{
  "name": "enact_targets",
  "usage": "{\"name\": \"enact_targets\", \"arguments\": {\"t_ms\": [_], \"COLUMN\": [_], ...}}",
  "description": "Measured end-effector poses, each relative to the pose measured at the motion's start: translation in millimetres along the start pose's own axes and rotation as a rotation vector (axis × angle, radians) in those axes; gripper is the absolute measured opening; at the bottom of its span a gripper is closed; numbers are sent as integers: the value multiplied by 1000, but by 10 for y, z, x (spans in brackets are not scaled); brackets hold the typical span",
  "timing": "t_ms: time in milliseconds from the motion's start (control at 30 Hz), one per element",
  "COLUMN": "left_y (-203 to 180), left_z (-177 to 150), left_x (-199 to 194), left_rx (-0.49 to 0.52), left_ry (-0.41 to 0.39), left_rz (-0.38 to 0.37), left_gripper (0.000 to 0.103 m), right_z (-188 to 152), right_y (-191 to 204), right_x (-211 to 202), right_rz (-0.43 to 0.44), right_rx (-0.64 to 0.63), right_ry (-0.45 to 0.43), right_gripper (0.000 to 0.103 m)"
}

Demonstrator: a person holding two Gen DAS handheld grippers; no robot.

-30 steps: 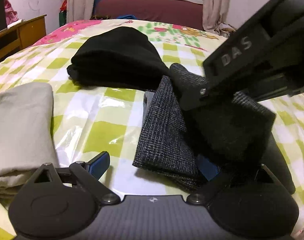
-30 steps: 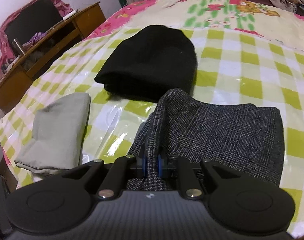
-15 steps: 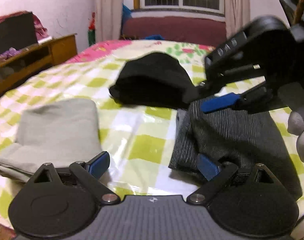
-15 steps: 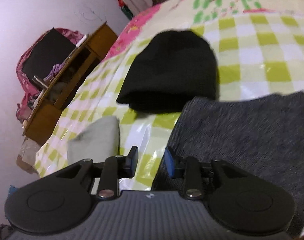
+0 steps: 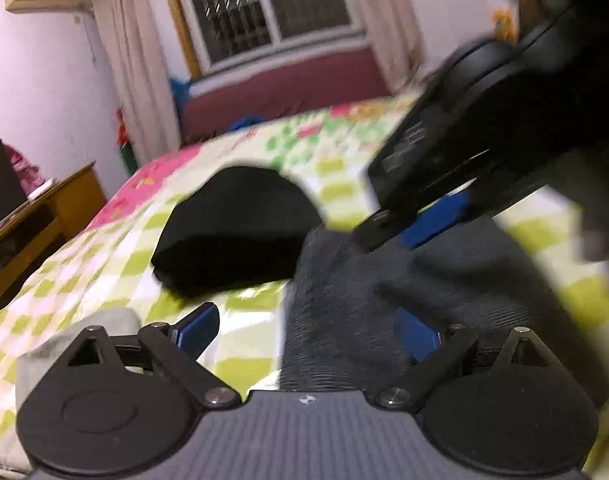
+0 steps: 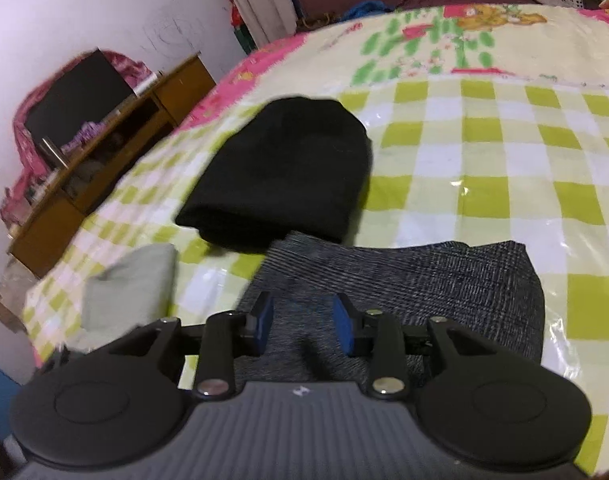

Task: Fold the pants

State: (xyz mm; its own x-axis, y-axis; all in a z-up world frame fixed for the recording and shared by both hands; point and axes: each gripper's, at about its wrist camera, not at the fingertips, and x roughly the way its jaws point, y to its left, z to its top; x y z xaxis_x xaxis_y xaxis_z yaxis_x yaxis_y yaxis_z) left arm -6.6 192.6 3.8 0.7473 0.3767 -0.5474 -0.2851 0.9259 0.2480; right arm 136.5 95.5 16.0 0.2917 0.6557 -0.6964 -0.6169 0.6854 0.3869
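The dark grey checked pants (image 6: 444, 280) lie folded on the green-checked bed cover (image 6: 484, 136); they also show in the left wrist view (image 5: 364, 300). My left gripper (image 5: 308, 332) is open and empty, above the folded pants' left edge. My right gripper (image 6: 303, 324) is open and empty, above the pants' near left part. The right gripper also shows blurred in the left wrist view (image 5: 432, 216), above the pants.
A folded black garment (image 6: 288, 172) lies just beyond the pants. A folded pale grey garment (image 6: 132, 284) lies to the left near the bed edge. A wooden desk (image 6: 104, 160) stands left of the bed. A window (image 5: 272, 8) is at the back.
My right gripper let go of the pants' edge, opened wide and lifted. The pants' raised edge dropped flat. My left gripper stayed open and tilted upward.
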Motion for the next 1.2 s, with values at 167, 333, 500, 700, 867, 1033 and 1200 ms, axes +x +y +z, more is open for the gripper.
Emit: {"name": "enact_targets", "arguments": {"t_ms": [167, 333, 500, 700, 867, 1033, 1200], "left_y": [162, 405, 544, 468, 399, 392, 431], "left_z": [-53, 39, 65, -46, -16, -35, 0], "left_x": [441, 658, 494, 709, 598, 766, 694], "left_rx": [-30, -116, -164, -208, -119, -137, -67], "left_ry": [87, 137, 110, 212, 197, 240, 219], "left_rz": [-30, -82, -77, -134, -169, -254, -238], "left_gripper": [103, 103, 103, 103, 103, 103, 103], "right_z": [-16, 23, -119, -488, -636, -673, -724], "right_y": [-115, -223, -222, -625, -1017, -1102, -1159], "right_x": [430, 516, -27, -373, -502, -272, -474], "right_rz": [-47, -37, -9, -142, -5, 58, 76], "right_rx": [-20, 4, -14, 38, 253, 292, 277], "right_ry": [39, 46, -42, -45, -58, -32, -40], "right_gripper": [33, 32, 45, 53, 61, 79, 79]}}
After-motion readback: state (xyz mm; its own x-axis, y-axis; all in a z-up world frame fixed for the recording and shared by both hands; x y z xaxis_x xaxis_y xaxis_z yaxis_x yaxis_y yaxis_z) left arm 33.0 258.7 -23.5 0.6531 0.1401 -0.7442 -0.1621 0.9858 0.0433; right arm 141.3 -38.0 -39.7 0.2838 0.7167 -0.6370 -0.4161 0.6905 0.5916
